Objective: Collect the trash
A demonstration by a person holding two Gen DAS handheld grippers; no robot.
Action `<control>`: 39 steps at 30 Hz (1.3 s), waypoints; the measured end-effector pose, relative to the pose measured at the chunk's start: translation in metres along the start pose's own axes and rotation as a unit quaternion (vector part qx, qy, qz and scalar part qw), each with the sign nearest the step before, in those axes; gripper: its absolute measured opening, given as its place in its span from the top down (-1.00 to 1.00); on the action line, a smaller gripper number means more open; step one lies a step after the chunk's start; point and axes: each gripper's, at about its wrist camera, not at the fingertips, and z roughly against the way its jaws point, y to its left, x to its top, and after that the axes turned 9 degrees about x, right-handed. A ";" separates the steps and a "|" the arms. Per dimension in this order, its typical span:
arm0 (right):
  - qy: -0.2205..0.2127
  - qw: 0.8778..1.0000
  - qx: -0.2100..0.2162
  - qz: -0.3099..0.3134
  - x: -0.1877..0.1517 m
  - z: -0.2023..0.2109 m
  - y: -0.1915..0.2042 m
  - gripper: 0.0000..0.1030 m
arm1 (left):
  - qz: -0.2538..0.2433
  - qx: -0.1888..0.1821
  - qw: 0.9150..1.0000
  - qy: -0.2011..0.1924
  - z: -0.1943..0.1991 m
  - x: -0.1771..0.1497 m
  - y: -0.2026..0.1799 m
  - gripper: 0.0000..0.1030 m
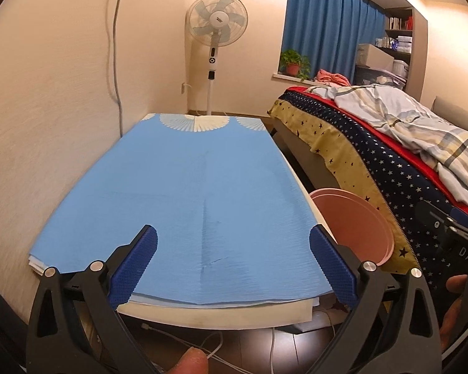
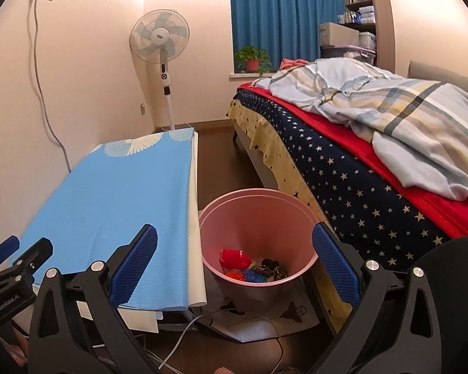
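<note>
Both grippers are spread wide with nothing between the fingers. Left gripper [image 1: 232, 268] sits level over the near edge of the worktop [image 1: 177, 187] with its blue cover, well left of the pink bin [image 1: 355, 227]. Right gripper [image 2: 234, 268] is angled down so the pink bin [image 2: 255, 215] sits right between its fingers [image 2: 134, 268], a bit below and beyond them. Trash [image 2: 252, 269] is a little pile of red, blue and dark bits at the bin's bottom. Bed [image 2: 343, 168] is just right of the bin, worktop just left.
</note>
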 end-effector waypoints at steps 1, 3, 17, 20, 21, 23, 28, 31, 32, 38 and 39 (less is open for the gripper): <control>0.001 1.000 -0.001 0.000 0.000 -0.001 0.000 -0.90 | 0.000 0.001 1.000 0.001 -0.001 -0.001 0.000 -0.84; 0.001 1.000 -0.003 0.000 -0.001 -0.002 0.000 -0.90 | -0.001 0.003 1.000 0.002 -0.002 -0.001 0.000 -0.84; 0.006 1.000 -0.004 0.005 -0.003 -0.006 0.005 -0.90 | -0.003 0.006 1.000 0.003 -0.005 -0.003 0.001 -0.84; 0.005 1.000 -0.004 0.006 -0.003 -0.006 0.006 -0.90 | -0.004 0.007 1.000 0.001 -0.005 -0.003 0.002 -0.84; 0.005 1.000 -0.004 0.005 -0.003 -0.006 0.006 -0.90 | -0.005 0.007 1.000 0.001 -0.006 -0.003 0.001 -0.85; 0.005 1.000 -0.004 0.005 -0.003 -0.006 0.006 -0.90 | -0.004 0.007 1.000 0.001 -0.006 -0.003 0.001 -0.84; 0.004 1.000 -0.004 0.005 -0.003 -0.006 0.006 -0.90 | -0.005 0.007 1.000 0.001 -0.006 -0.003 0.001 -0.84; 0.005 1.000 -0.004 0.006 -0.003 -0.005 0.006 -0.90 | -0.005 0.007 1.000 0.002 -0.006 -0.003 0.001 -0.85; 0.004 1.000 -0.004 0.006 -0.003 -0.005 0.006 -0.90 | -0.006 0.007 1.000 0.001 -0.006 -0.003 0.001 -0.85; 0.004 1.000 -0.004 0.006 -0.002 -0.005 0.006 -0.90 | -0.007 0.007 1.000 0.001 -0.006 -0.004 0.000 -0.85; 0.004 1.000 -0.004 0.006 -0.003 -0.005 0.006 -0.90 | -0.006 0.008 1.000 0.001 -0.005 -0.004 0.001 -0.85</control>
